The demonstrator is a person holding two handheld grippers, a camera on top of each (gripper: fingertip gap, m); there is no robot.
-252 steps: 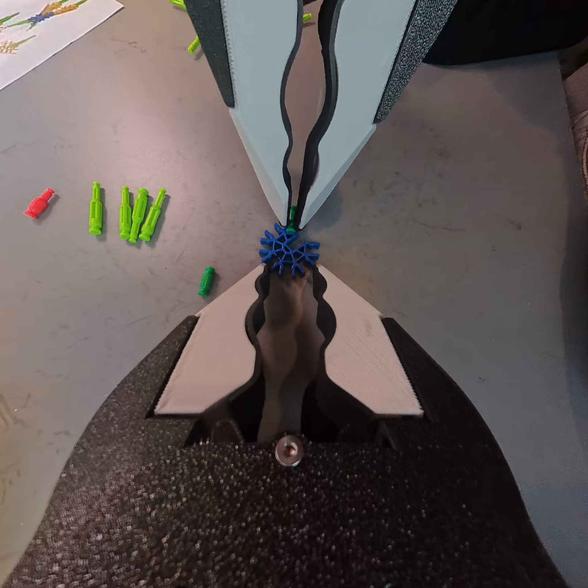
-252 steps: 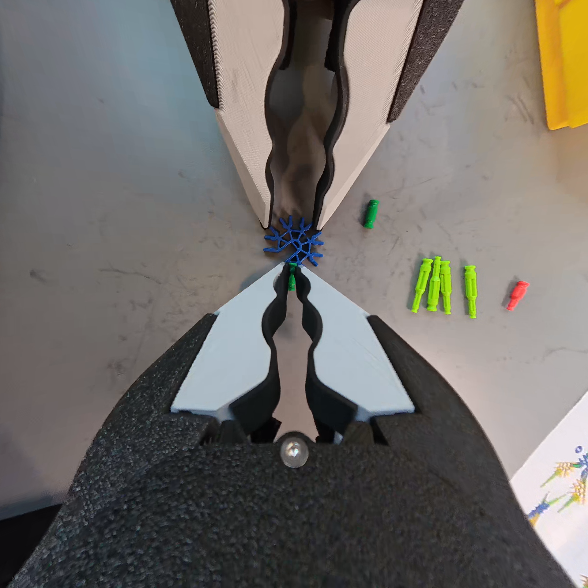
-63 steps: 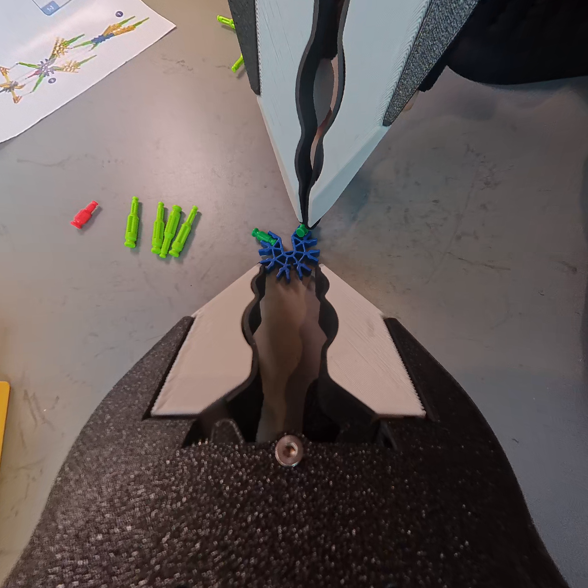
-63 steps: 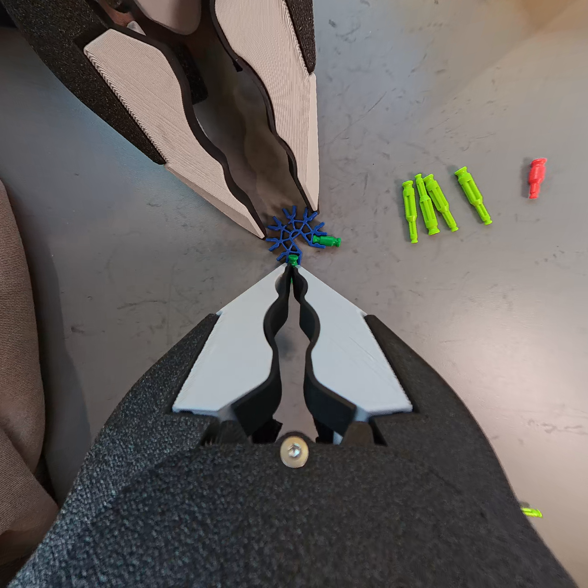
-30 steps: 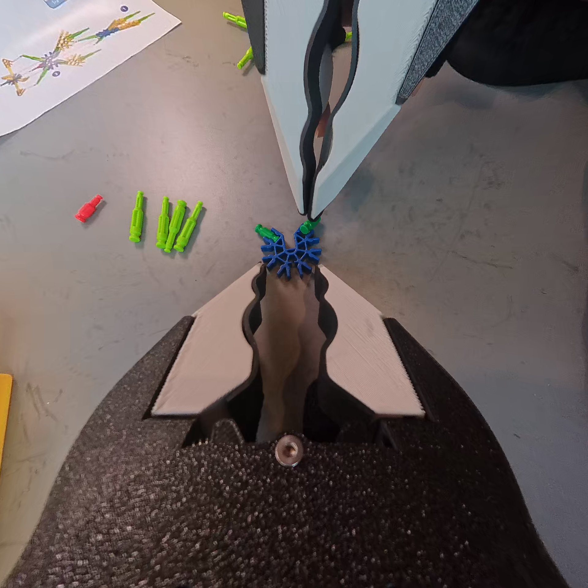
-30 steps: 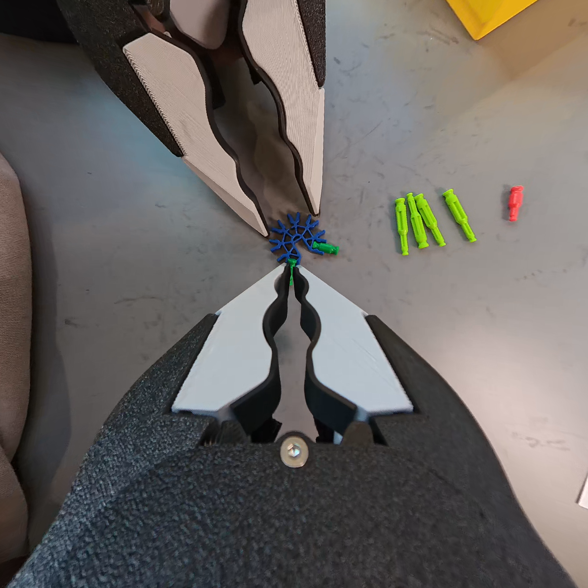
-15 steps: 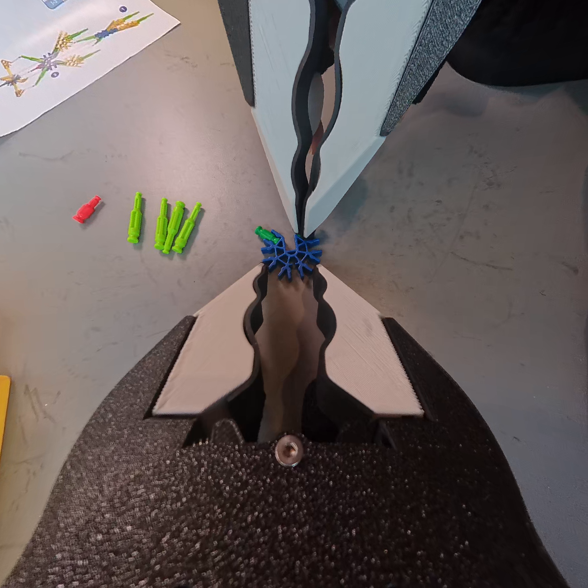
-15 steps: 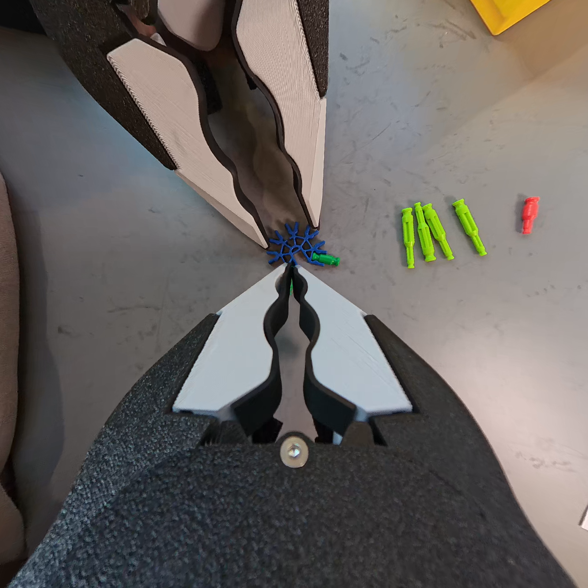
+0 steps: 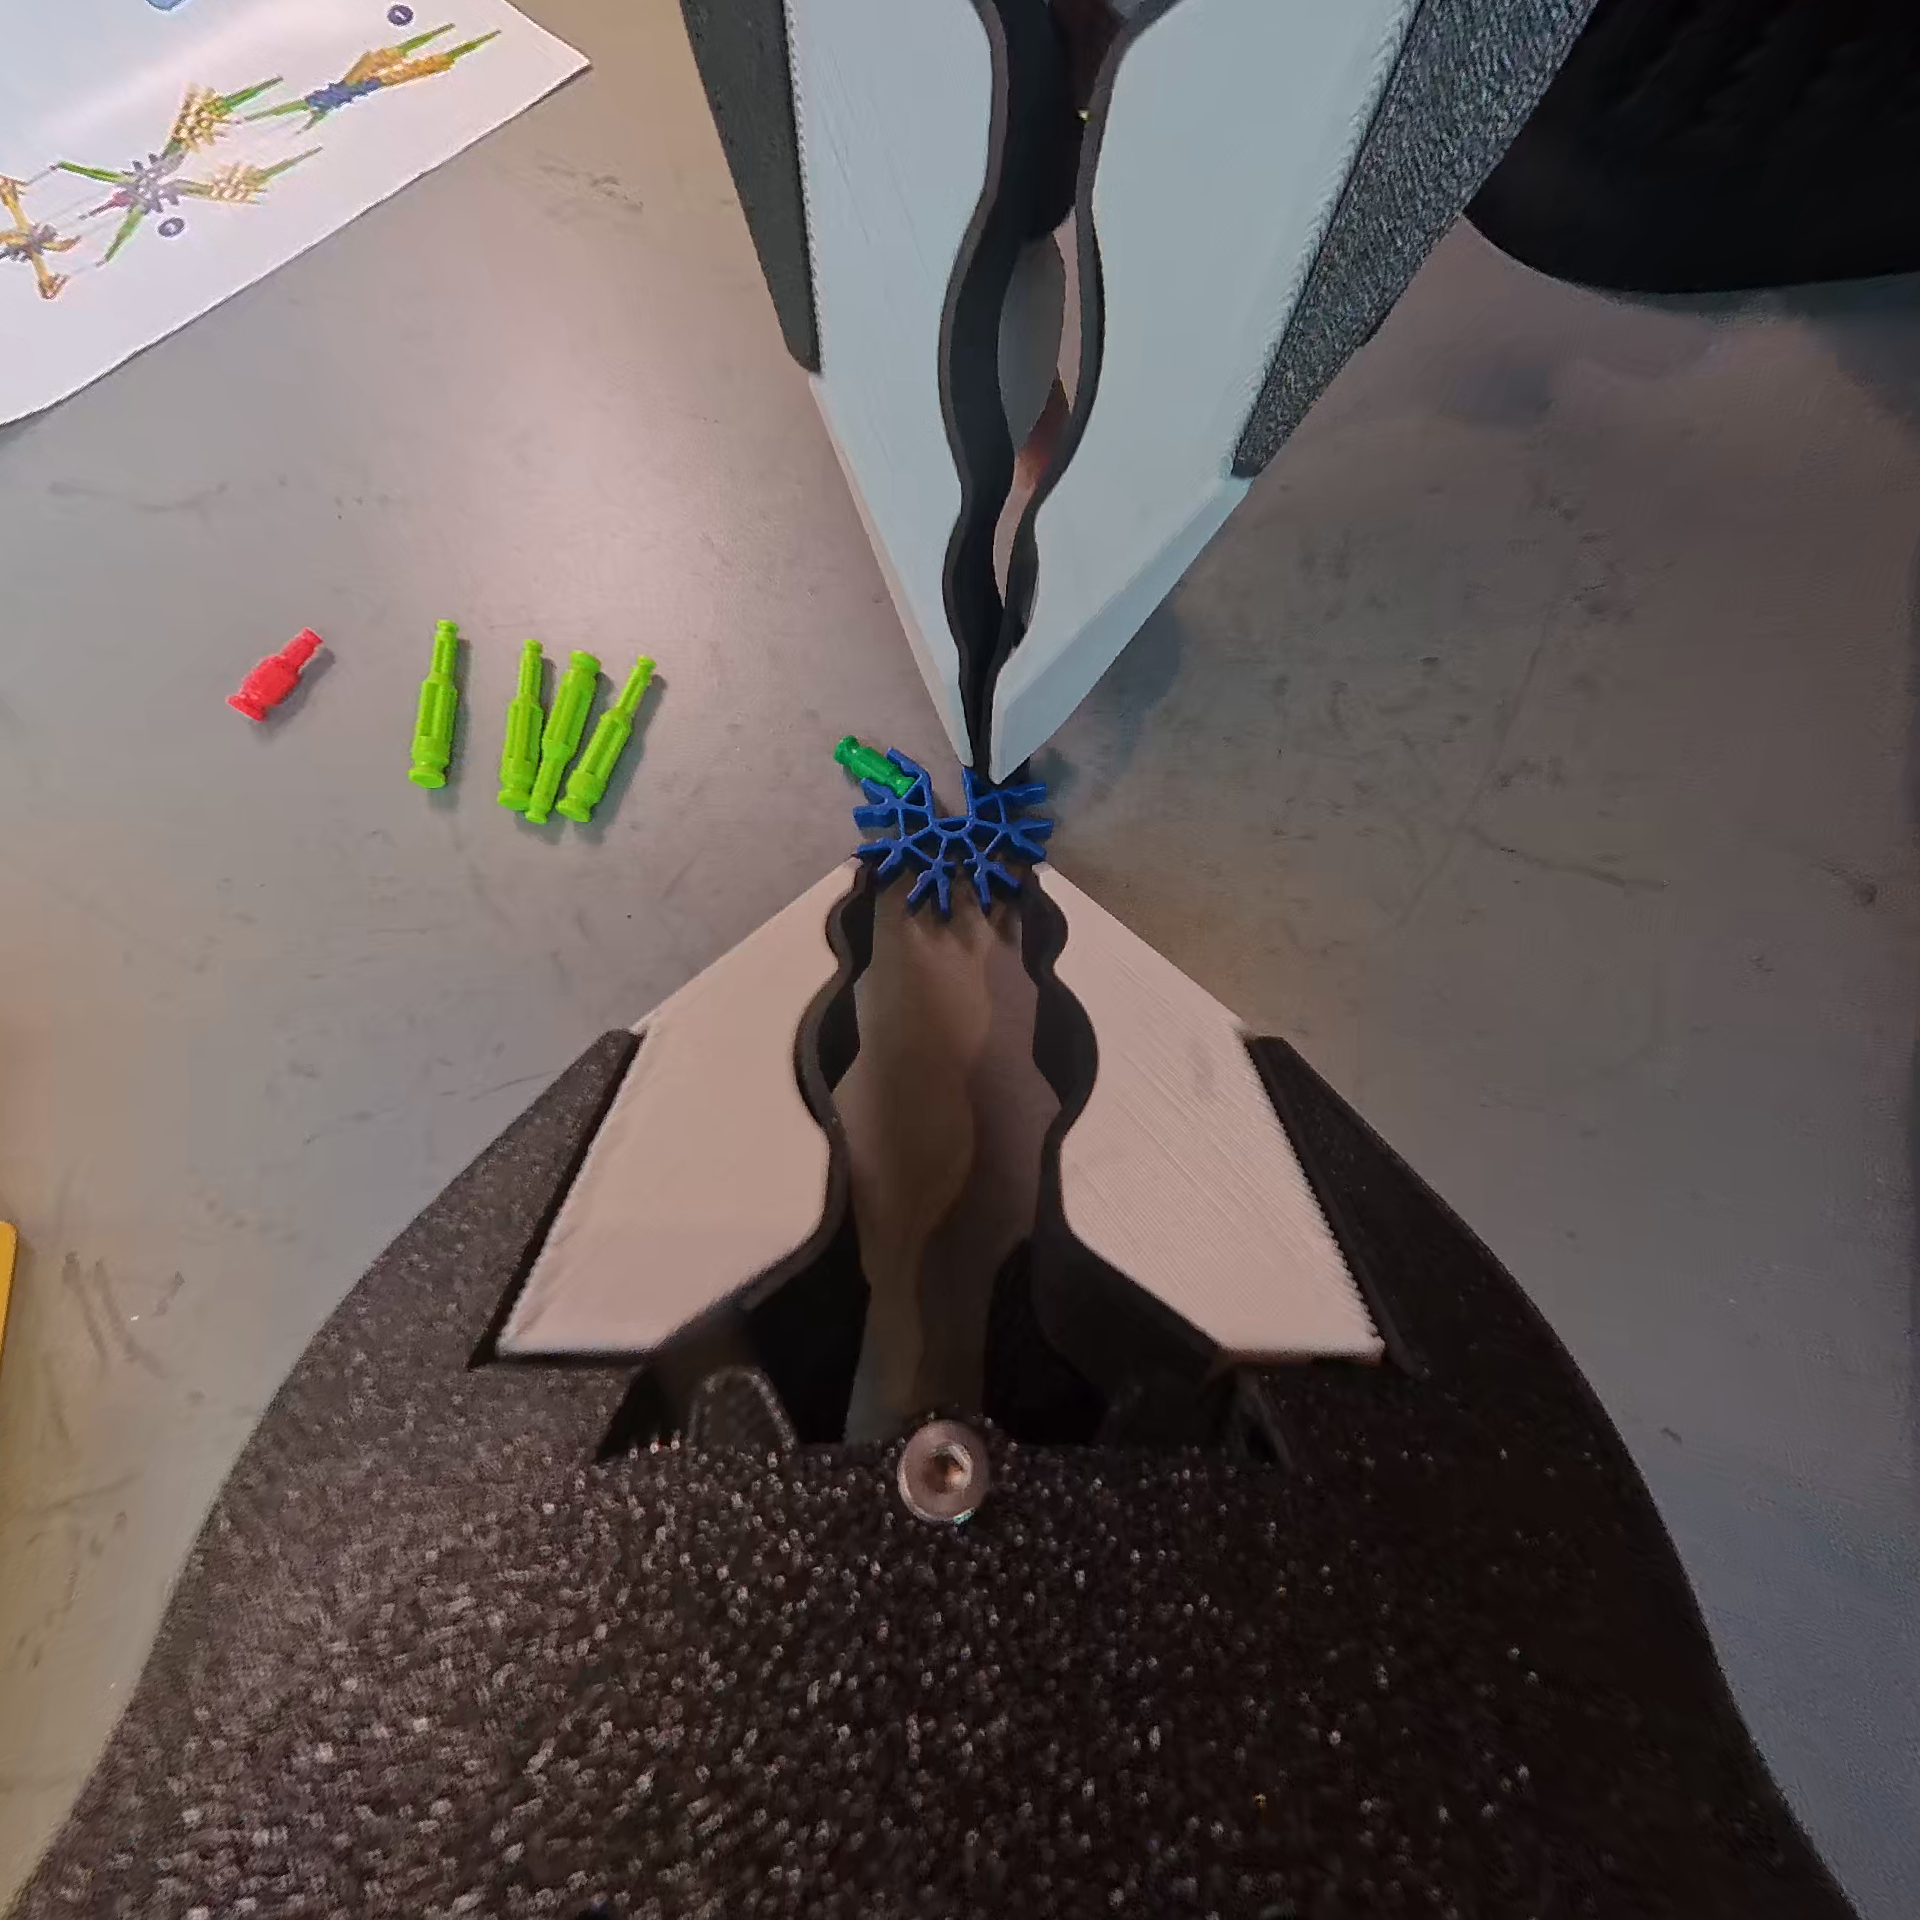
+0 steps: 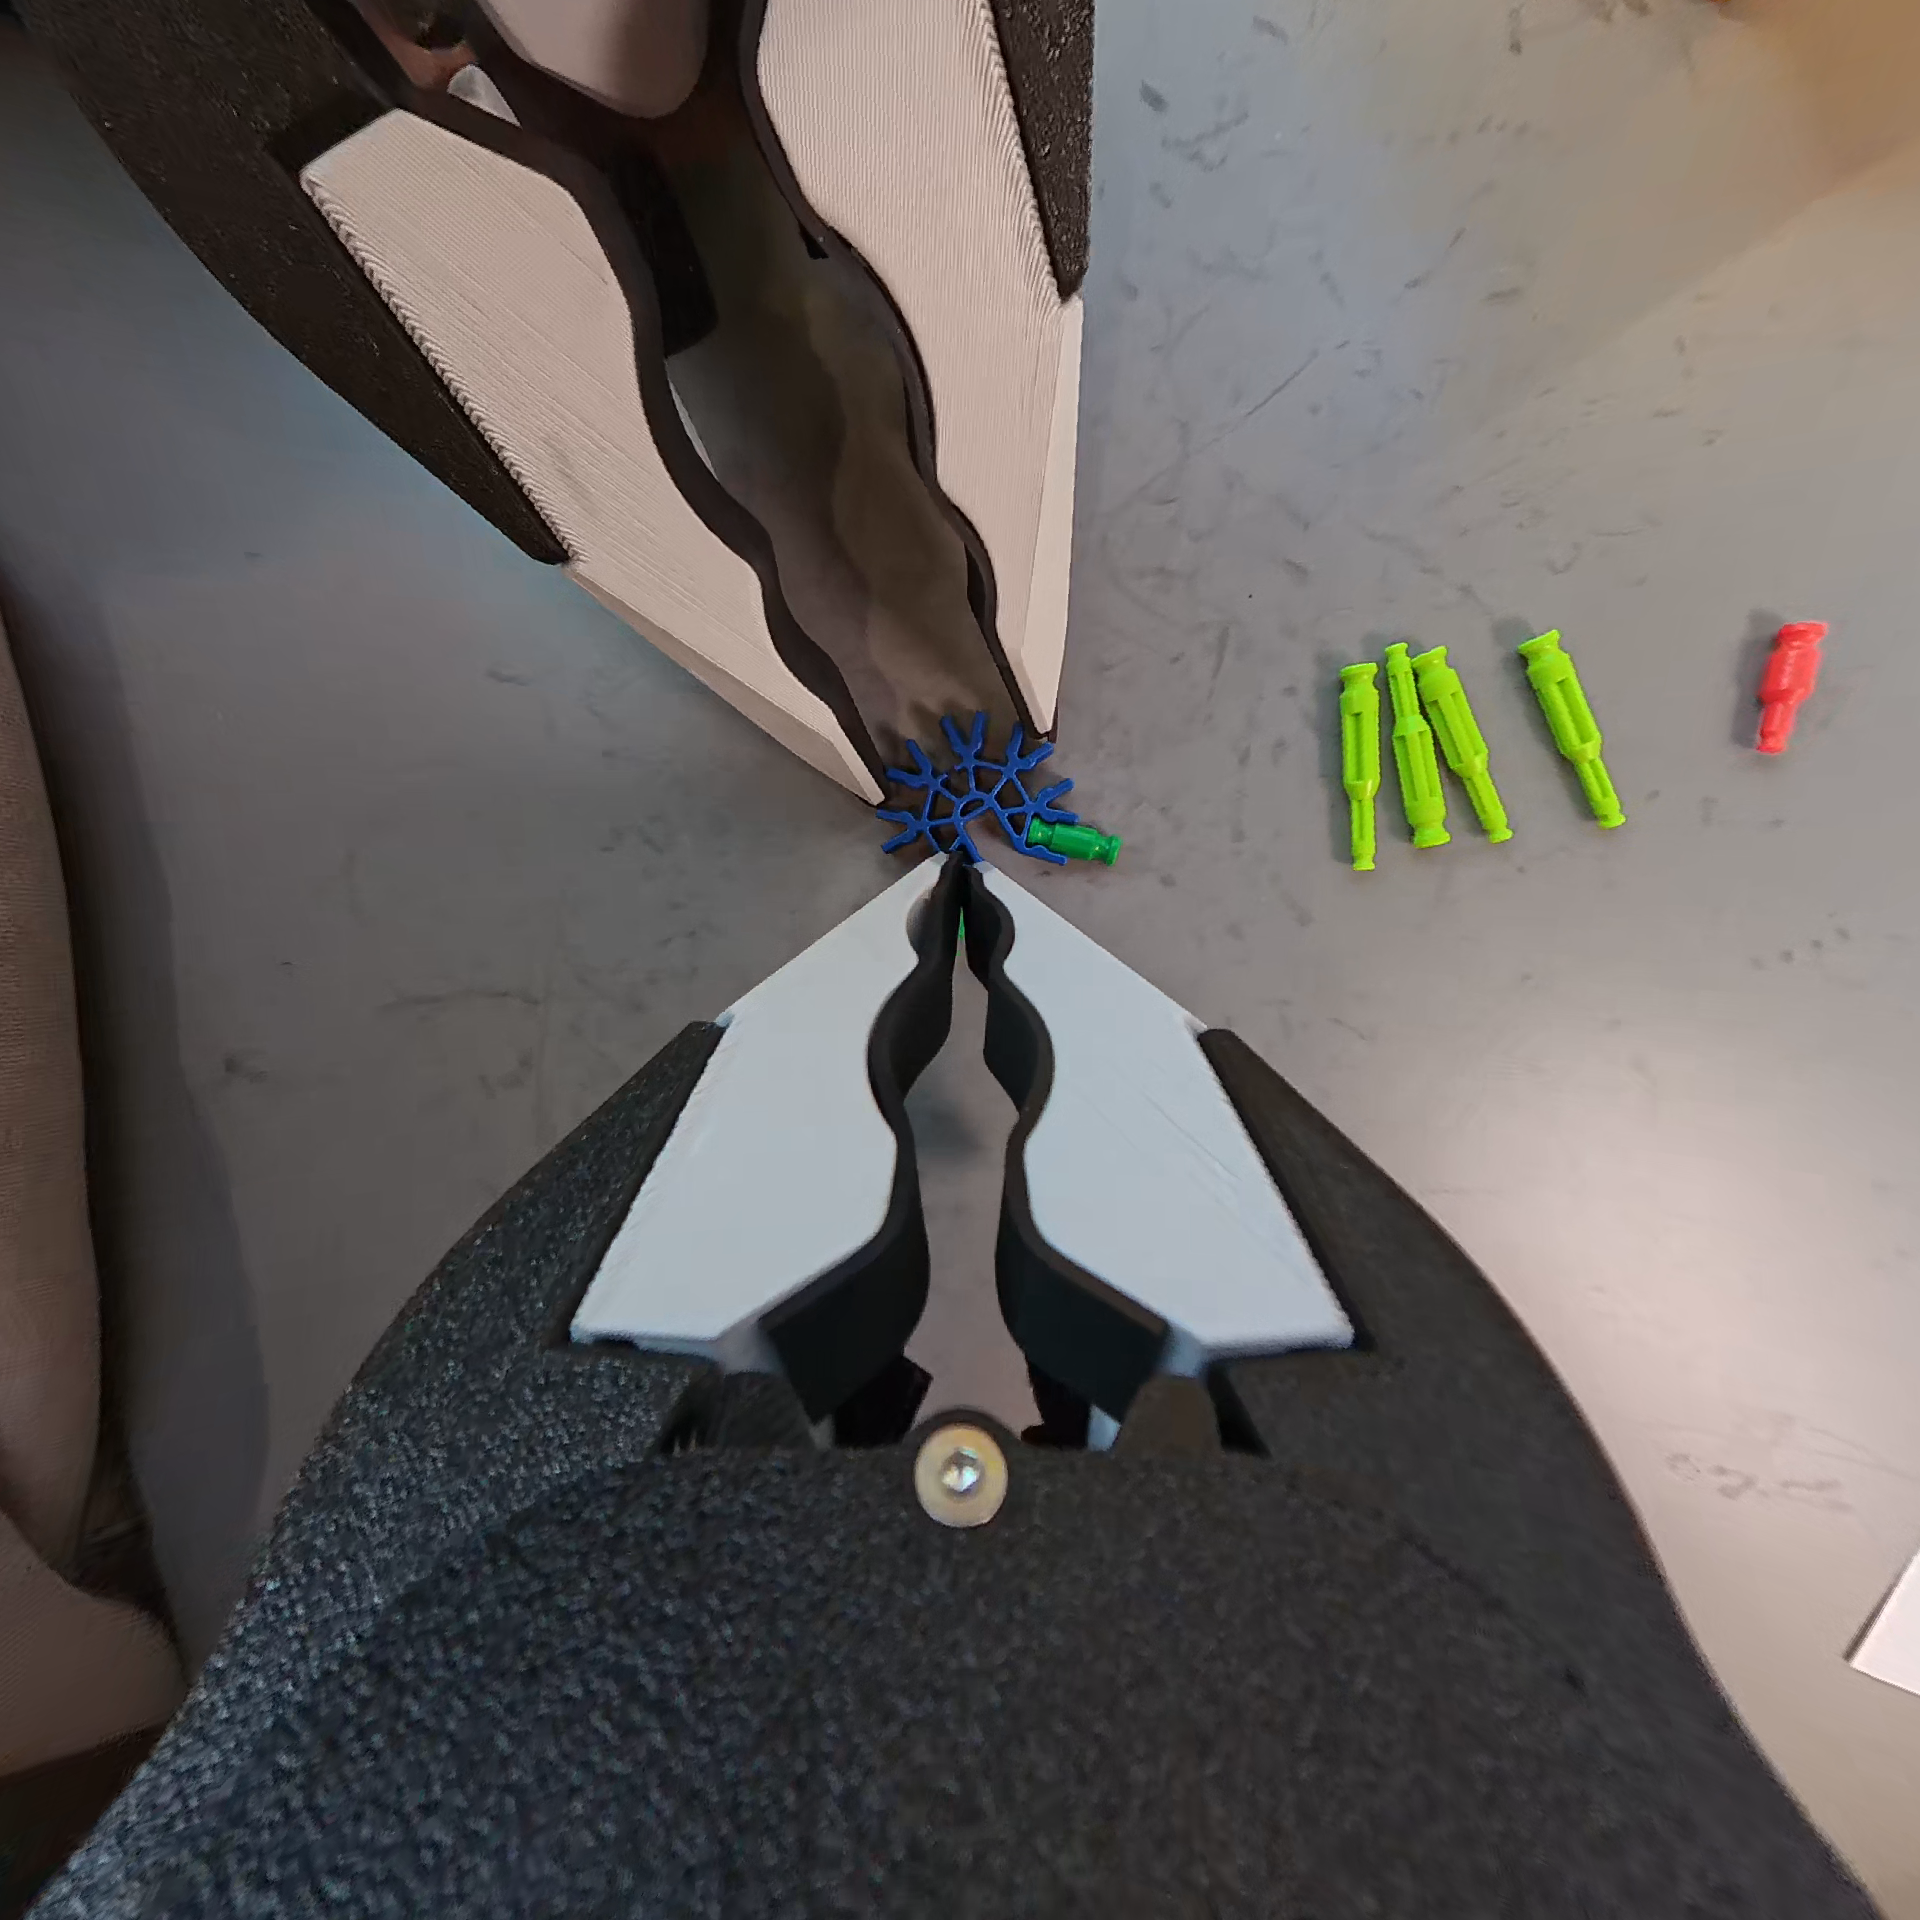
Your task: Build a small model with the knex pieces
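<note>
A blue snowflake-shaped connector (image 9: 951,831) is pinched at its edge between the tips of my left gripper (image 9: 948,883), just above the grey table. A short dark green rod (image 9: 871,766) sticks out of one of its slots. My right gripper (image 10: 956,868), with light blue fingers, is shut. Its tips press against the connector (image 10: 966,795) from the opposite side. Only a sliver of a second dark green rod (image 10: 961,925) shows between its pads. The plugged-in rod (image 10: 1075,840) points to the right in the right wrist view.
Several lime green rods (image 9: 540,738) and a red piece (image 9: 272,688) lie on the table beside the grippers; they also show in the right wrist view (image 10: 1423,748). A printed sheet (image 9: 156,156) lies at the far left. A brown fabric edge (image 10: 62,1039) borders the table. The grippers are tip to tip, or close to it. The red piece (image 9: 272,688) sits 12 centimetres or so from the ends of my left fingers. Seen from the right wrist view (image 10: 1771,669) as well.
The right gripper has pushed in against the connector, and its dark green rod, visible at the tips a second ago, is now almost hidden. The loose green rod seen 8.4 s ago now sits in the connector.
</note>
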